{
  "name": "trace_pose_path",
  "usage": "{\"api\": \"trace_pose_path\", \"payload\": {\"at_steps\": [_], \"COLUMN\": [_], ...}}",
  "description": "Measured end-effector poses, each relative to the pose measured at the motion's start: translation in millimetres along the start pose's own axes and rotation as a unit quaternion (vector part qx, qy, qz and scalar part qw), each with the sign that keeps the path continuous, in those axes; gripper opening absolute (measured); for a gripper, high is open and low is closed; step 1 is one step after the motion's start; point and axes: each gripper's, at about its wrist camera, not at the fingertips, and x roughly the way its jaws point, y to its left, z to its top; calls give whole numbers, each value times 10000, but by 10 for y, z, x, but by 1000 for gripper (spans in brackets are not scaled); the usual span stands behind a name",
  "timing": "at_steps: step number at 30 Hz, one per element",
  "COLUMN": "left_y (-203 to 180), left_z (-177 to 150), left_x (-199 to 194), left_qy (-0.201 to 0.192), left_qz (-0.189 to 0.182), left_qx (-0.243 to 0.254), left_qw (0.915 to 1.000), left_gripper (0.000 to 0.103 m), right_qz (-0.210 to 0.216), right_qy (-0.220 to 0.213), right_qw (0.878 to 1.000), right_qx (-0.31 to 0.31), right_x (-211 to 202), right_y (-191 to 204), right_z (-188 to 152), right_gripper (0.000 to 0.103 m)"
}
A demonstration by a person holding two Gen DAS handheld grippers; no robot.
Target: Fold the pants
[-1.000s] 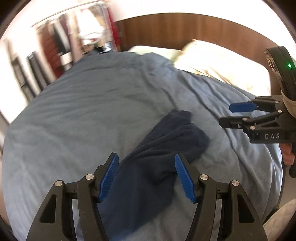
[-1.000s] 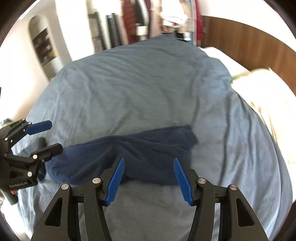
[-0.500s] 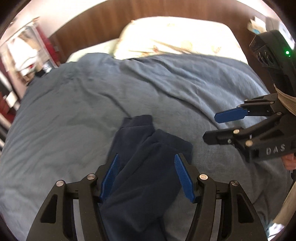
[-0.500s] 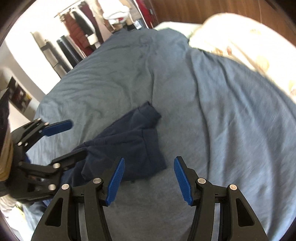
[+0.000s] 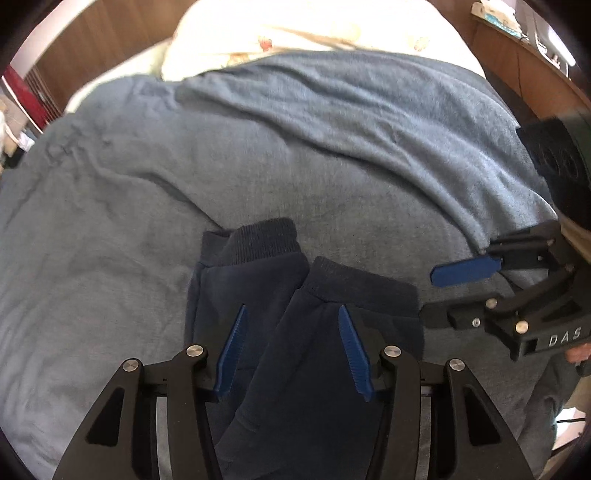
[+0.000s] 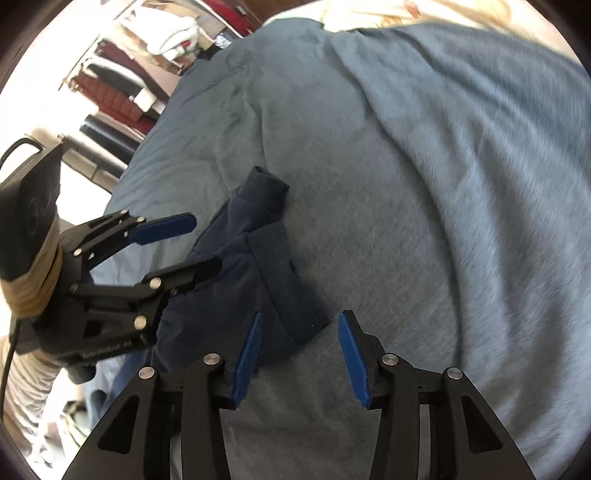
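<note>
Dark navy pants (image 5: pixel 295 332) lie on a grey-blue bedspread (image 5: pixel 258 166), the two ribbed leg cuffs pointing away from me, one leg partly over the other. My left gripper (image 5: pixel 291 317) is open and empty, hovering over the legs just short of the cuffs. My right gripper (image 6: pixel 299 325) is open and empty, over the near corner of the pants (image 6: pixel 258 258). The right gripper also shows at the right of the left wrist view (image 5: pixel 443 291), and the left gripper at the left of the right wrist view (image 6: pixel 199 243).
A cream pillow (image 5: pixel 314 26) and a wooden headboard (image 5: pixel 92 55) lie beyond the bedspread. A clothes rack (image 6: pixel 147 66) stands past the bed's far left side. A wooden ledge (image 5: pixel 535 44) is at the right.
Both grippers have swung round and come closer to the cuffed ends of the pants. The pants lie as before. Both grippers stayed open.
</note>
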Motion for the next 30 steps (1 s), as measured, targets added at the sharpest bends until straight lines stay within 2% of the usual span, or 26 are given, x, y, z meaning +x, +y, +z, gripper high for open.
{"api": "trace_pose_path", "payload": {"at_steps": [3,7,10,13,16,18,21,26,30], "left_y": [75,129,134,111,93,125,170,182,386], "left_z": [-3,-41,-70,-85,-105,-109,-110,-109,-88], "left_x": [114,244,317,302,203,106,-63,-320,-472], "left_qy": [143,332,447,435,323,207,19,-338,-609], "left_qz": [-125,-501,-689,-715,-622,-594,-691,-580,-396], "left_qx": [-97,-338,-464,-492,-480,-581,-776,-912,-1238], "left_qw": [9998,9976,9955,9953,9964,9963,9946,9936,9896], "left_gripper": [47,46,34,24,14,7,6,5,5], "right_qz": [85,113,196,245,261,249,245,213,287], "right_qy": [127,183,198,236,260,247,198,-224,-472], "right_qw": [9997,9992,9986,9982,9982,9985,9986,9995,9983], "right_qx": [206,324,442,487,465,417,423,85,-158], "right_x": [124,233,284,352,386,402,370,78,-57], "right_y": [-64,-123,-155,-149,-113,-80,-50,135,294], "right_z": [-20,-35,-41,-33,-11,7,33,158,327], "right_gripper": [42,41,41,41,33,20,12,9,9]}}
